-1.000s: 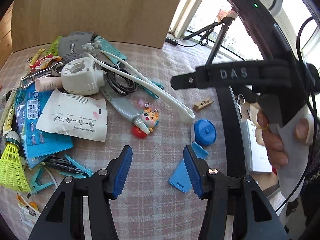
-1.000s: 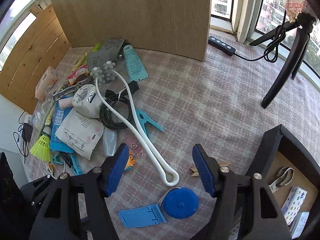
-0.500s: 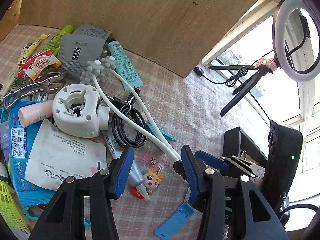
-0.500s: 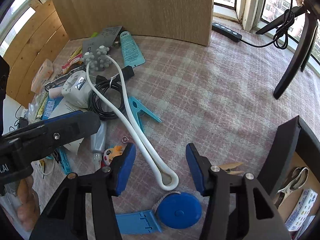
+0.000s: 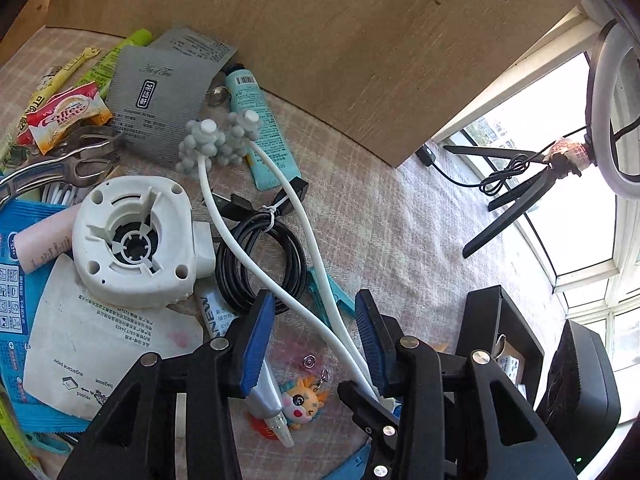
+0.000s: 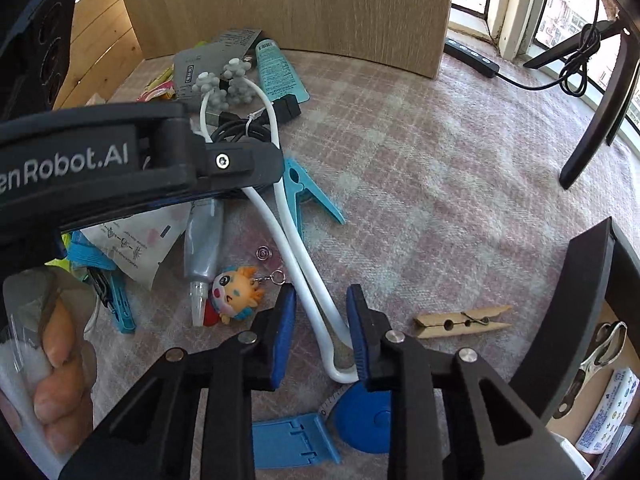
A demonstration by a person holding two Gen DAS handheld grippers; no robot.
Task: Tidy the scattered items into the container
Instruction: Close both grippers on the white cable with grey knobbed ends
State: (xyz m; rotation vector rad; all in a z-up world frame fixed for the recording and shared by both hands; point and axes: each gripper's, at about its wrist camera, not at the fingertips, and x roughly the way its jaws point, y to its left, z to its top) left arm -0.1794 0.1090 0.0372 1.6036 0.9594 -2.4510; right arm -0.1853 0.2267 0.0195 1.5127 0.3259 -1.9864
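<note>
We find the left gripper (image 5: 316,336) closing astride the white massager (image 6: 288,240), pads not yet pressing. The right gripper (image 6: 320,332) closes round its loop end, likewise unpressed. At right, the black box (image 6: 588,300) holds a metal clip (image 6: 596,364) and a carton (image 6: 612,412).

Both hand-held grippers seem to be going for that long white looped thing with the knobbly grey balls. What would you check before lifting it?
1. White loop massager between right hand-held gripper pads, jaws closing: ok.
2. Its two arms between left hand-held gripper pads, jaws closing: ok.
3. Firm grip at either end: cannot tell.
4. Arms free of the black cable coil they lie across: cannot tell.
5. Teal clothes peg clear of the arms: not ok, it touches them.
6. Black container open alongside: ok.
</note>
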